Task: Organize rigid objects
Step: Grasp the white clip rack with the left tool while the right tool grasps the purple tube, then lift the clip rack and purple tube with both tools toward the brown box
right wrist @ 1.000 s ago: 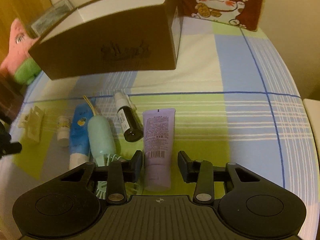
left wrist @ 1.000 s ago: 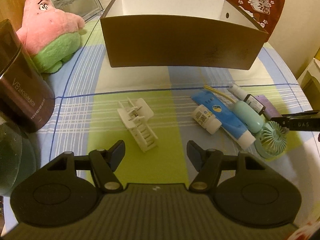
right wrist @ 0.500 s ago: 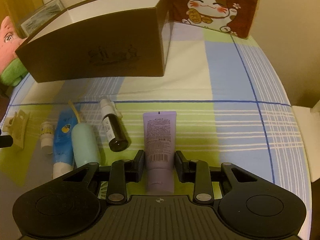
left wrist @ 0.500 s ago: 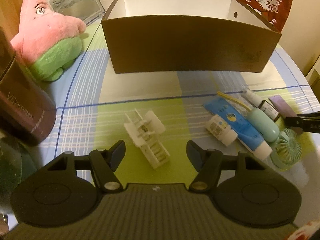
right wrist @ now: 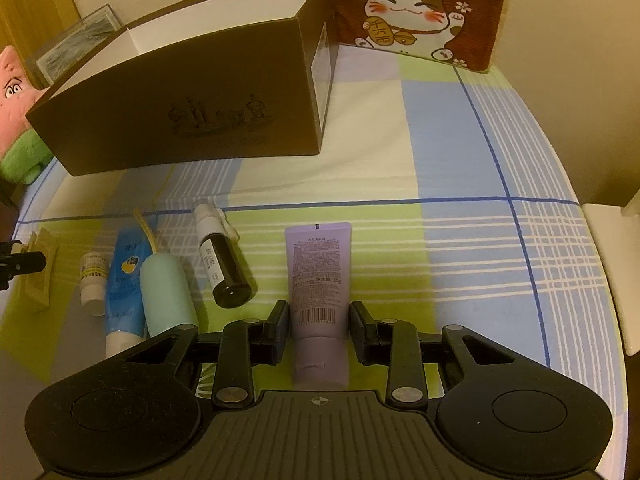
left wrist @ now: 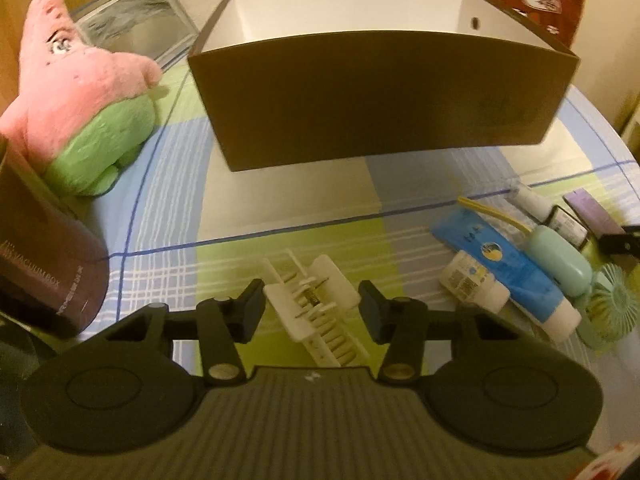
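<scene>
A white hair clip (left wrist: 324, 328) lies on the checked cloth between the fingers of my left gripper (left wrist: 311, 306). Its jaws are closing, and the pads stand right at the clip's sides. My right gripper (right wrist: 319, 322) is shut on the lower part of a purple tube (right wrist: 318, 264) that lies flat on the cloth. Between the two grippers lie a small white bottle (left wrist: 472, 284), a blue tube (left wrist: 504, 272), a mint hand fan (left wrist: 560, 264) and a dark bottle (right wrist: 224, 264). The open brown box (left wrist: 380, 92) stands behind them all.
A pink and green plush star (left wrist: 80, 92) sits at the back left beside a glass frame (left wrist: 136, 24). A dark cylinder box (left wrist: 44, 272) stands close on the left. A red lucky-cat cloth (right wrist: 416, 12) hangs behind the box.
My left gripper came forward and down over the hair clip, and its jaws narrowed around it. The right gripper's jaws closed in on the purple tube and then held still.
</scene>
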Available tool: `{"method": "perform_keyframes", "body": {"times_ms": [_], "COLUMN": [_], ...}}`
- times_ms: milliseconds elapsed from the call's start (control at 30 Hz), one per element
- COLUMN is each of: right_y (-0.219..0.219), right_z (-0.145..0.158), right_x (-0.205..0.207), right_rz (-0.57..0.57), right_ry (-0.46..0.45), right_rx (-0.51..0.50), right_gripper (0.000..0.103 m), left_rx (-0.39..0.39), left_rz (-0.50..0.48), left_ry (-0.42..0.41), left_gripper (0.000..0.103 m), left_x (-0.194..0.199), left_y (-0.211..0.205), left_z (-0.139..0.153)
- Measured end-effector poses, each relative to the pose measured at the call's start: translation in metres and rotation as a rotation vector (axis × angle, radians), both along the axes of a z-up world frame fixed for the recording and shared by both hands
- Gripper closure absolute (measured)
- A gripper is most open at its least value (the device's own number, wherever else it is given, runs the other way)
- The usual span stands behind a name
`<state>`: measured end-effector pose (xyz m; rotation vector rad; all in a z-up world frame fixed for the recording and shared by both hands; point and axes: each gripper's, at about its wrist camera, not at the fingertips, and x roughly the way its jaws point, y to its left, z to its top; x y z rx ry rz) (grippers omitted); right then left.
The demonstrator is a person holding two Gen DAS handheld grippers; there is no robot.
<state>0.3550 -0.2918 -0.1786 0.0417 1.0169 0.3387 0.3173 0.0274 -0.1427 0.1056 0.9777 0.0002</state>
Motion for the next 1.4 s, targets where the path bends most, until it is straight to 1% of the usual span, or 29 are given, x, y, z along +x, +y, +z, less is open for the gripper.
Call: {"method": "perform_keyframes", "body": {"times_ms": [133, 200, 233, 267, 333, 433, 533, 700, 733, 767, 1033, 1400], "right_y": [-0.001, -0.002, -0.002, -0.002, -0.003, -0.002, 0.0, 0.0, 0.0, 0.001, 0.011, 0.012], "right_z": [0.0, 0.0, 0.0, 0.0, 0.0, 0.0, 0.0, 0.0, 0.0, 0.0, 0.0, -0.001], "right_x": [-0.002, -0.003, -0.004, -0.004, -0.005, -0.003, -0.001, 0.003, 0.005, 0.006, 0.007, 0.006], "right_rz": [0.003, 0.01, 0.013, 0.015, 0.016, 0.013, 0.013, 0.01, 0.01, 0.011, 0.042, 0.047], "right_ry": [0.001, 0.001, 0.001, 0.001, 0.001, 0.005, 0.005, 0.007, 0.007, 0.006, -0.01, -0.015], "right_rx": [0.001, 0.0, 0.0, 0.0, 0.002, 0.003, -0.001, 0.004, 0.003, 0.0, -0.056, -0.059], "right_gripper": [0.07, 0.07, 0.07, 0.07, 0.07, 0.07, 0.07, 0.068, 0.068, 0.068, 0.068, 0.069], "left_rx": [-0.023, -0.028, -0.033, -0.041, -0.08, -0.137, -0.162, -0.142, -0.143, -0.143, -0.085, -0.065], "left_rz": [-0.1, -0.127, -0.122, -0.105, -0.052, 0.01, 0.048, 0.076, 0.078, 0.078, 0.036, 0.022], "left_ry": [0.001, 0.006, 0.017, 0.033, 0.071, 0.088, 0.093, 0.111, 0.112, 0.115, 0.1, 0.095], "left_gripper": [0.055, 0.055, 0.055, 0.052, 0.05, 0.049, 0.048, 0.05, 0.054, 0.057, 0.057, 0.058], "left_x": [-0.015, -0.021, -0.023, -0.023, -0.019, -0.014, -0.008, -0.001, -0.001, 0.0, -0.004, -0.006], "left_y": [-0.003, -0.005, -0.005, -0.004, -0.001, 0.004, 0.006, 0.008, 0.009, 0.009, 0.001, 0.0], "left_z": [0.0, 0.0, 0.0, -0.001, -0.004, -0.003, 0.0, 0.001, 0.001, 0.001, 0.001, 0.002]}}
